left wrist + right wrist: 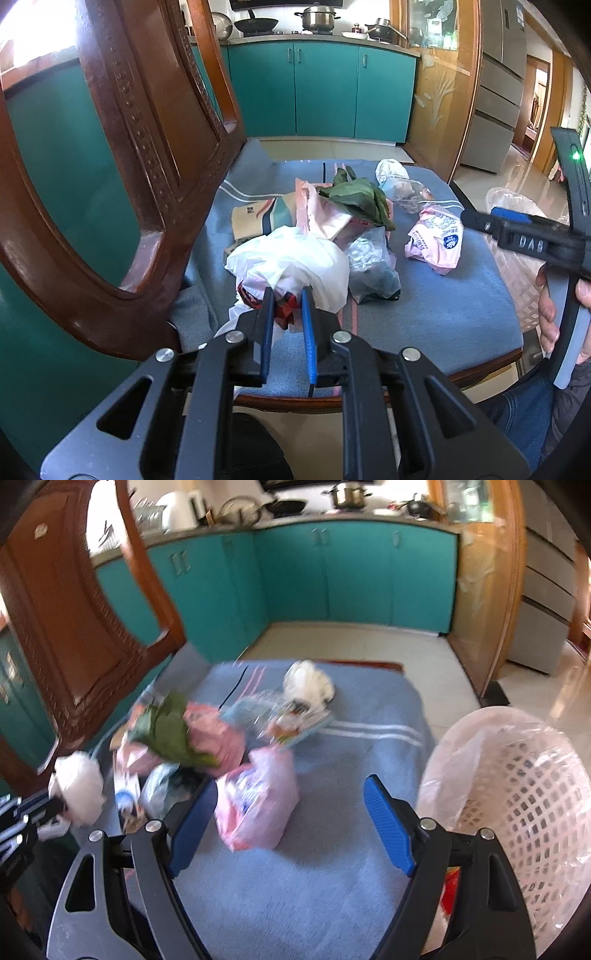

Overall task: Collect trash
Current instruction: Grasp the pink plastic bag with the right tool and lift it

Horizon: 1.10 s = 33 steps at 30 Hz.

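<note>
2 grippers are mine, and they stand differently. My left gripper (288,295) is clamped on the near edge of a white plastic bag (291,258), a red-printed wrapper bunched between the blue pads with it; the bag sits at the near left of the blue towel (443,314) that covers the seat of a carved wooden chair (147,147). My right gripper (291,794) has its jaws wide apart with nothing pressed between them, poised over the towel just in front of a pink wrapper (258,805), which lies free between and a little beyond the fingertips. Further back on the seat the rest of the trash lies in a loose heap: green leaves (362,199) on pink packaging, a clear crumpled bag (369,262), and a small white bag (391,170) at the far edge. Just beside the chair on my right stands a pink lattice basket (532,794) lined with thin plastic.
</note>
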Each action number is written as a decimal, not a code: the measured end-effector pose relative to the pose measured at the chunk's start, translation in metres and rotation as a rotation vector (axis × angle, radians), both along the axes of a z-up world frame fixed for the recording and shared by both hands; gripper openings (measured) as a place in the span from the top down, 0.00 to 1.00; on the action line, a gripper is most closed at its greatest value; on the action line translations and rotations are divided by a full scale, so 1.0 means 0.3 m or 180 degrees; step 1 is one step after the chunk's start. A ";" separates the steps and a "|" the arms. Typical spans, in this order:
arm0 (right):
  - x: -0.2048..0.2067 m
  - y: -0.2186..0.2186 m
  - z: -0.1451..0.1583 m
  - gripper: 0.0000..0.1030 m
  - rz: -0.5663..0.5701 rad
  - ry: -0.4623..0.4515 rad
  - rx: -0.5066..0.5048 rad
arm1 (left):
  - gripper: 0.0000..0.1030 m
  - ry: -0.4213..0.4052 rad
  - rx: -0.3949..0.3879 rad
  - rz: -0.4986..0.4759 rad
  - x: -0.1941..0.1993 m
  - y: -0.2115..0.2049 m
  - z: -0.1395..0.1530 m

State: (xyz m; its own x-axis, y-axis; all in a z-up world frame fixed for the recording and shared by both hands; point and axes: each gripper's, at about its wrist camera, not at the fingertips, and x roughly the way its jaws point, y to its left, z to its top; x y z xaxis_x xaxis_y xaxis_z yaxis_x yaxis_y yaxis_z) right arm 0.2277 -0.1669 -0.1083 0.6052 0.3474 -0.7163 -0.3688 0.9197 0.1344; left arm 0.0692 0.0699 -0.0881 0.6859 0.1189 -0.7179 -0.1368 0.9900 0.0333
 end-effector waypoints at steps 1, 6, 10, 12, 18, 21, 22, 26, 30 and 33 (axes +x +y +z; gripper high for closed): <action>-0.005 0.016 -0.009 0.23 0.0048 0.0004 -0.0070 | 0.84 0.0004 -0.0002 -0.0007 0.000 -0.001 -0.001; -0.007 0.081 -0.058 0.23 0.0186 0.0061 -0.0361 | 0.84 0.0010 -0.0004 -0.0054 0.001 -0.014 -0.005; 0.005 0.107 -0.078 0.23 0.0199 0.0096 -0.0373 | 0.84 0.0031 -0.0013 -0.0078 0.004 -0.022 -0.012; 0.013 0.119 -0.088 0.23 0.0195 0.0107 -0.0386 | 0.84 0.0042 -0.0012 -0.0088 0.006 -0.025 -0.012; 0.046 0.155 -0.128 0.23 0.0168 0.0156 -0.0458 | 0.84 0.0028 -0.0001 -0.0091 0.005 -0.026 -0.008; 0.039 0.183 -0.140 0.23 0.0211 0.0086 -0.0566 | 0.84 0.0050 -0.0016 -0.0092 0.007 -0.026 -0.016; 0.032 0.191 -0.140 0.23 0.0233 0.0025 -0.0602 | 0.84 0.0052 -0.0019 -0.0096 0.008 -0.025 -0.016; 0.010 0.199 -0.133 0.46 0.0363 0.0002 -0.0592 | 0.84 0.0042 -0.0022 -0.0109 0.007 -0.026 -0.015; 0.000 0.185 -0.120 0.50 0.0387 0.0017 -0.0525 | 0.84 0.0041 -0.0024 -0.0101 0.009 -0.024 -0.016; -0.013 0.163 -0.097 0.51 0.0363 -0.0017 -0.0484 | 0.84 0.0029 -0.0020 -0.0097 0.006 -0.024 -0.014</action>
State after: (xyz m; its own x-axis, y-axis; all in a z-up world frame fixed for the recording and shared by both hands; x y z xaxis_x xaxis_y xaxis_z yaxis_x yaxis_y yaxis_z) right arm 0.2239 -0.1180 -0.1374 0.5721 0.3019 -0.7626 -0.4721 0.8815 -0.0052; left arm 0.0709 0.0626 -0.0923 0.6825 0.0936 -0.7248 -0.1062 0.9939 0.0283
